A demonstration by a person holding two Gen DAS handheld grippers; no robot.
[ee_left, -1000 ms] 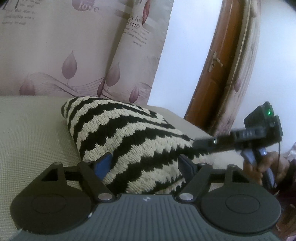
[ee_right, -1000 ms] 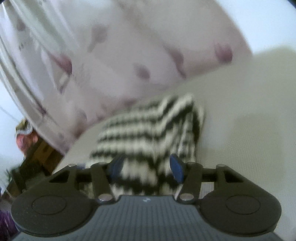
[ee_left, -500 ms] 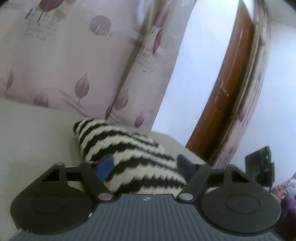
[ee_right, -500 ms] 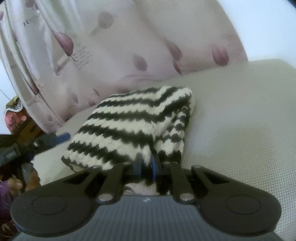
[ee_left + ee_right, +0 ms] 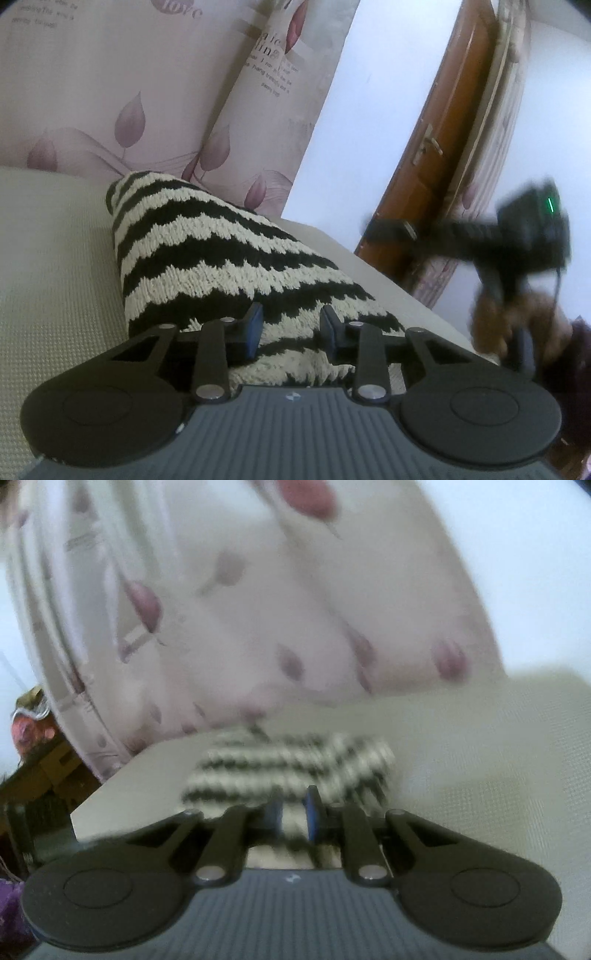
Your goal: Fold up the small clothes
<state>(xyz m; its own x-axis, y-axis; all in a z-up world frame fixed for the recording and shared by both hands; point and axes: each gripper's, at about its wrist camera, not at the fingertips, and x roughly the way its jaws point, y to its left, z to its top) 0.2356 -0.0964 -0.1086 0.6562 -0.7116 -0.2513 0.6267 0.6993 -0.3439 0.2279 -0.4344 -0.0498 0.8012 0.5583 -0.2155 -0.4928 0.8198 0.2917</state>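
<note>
The near edge of a black-and-cream striped knit garment [image 5: 229, 258] is seen between the closing jaws of the left gripper [image 5: 291, 328], with a gap still open around the cloth. The right gripper [image 5: 293, 810] is blurred, its jaws narrow and opening slightly; whether the knit is pinched cannot be told. In the left view a hand [image 5: 495, 321] is seen gripping that tool's handle. The garment lies folded on a cream textured surface [image 5: 55, 266], backed by a leaf-print curtain [image 5: 129, 92] and a brown door [image 5: 454, 122].
</note>
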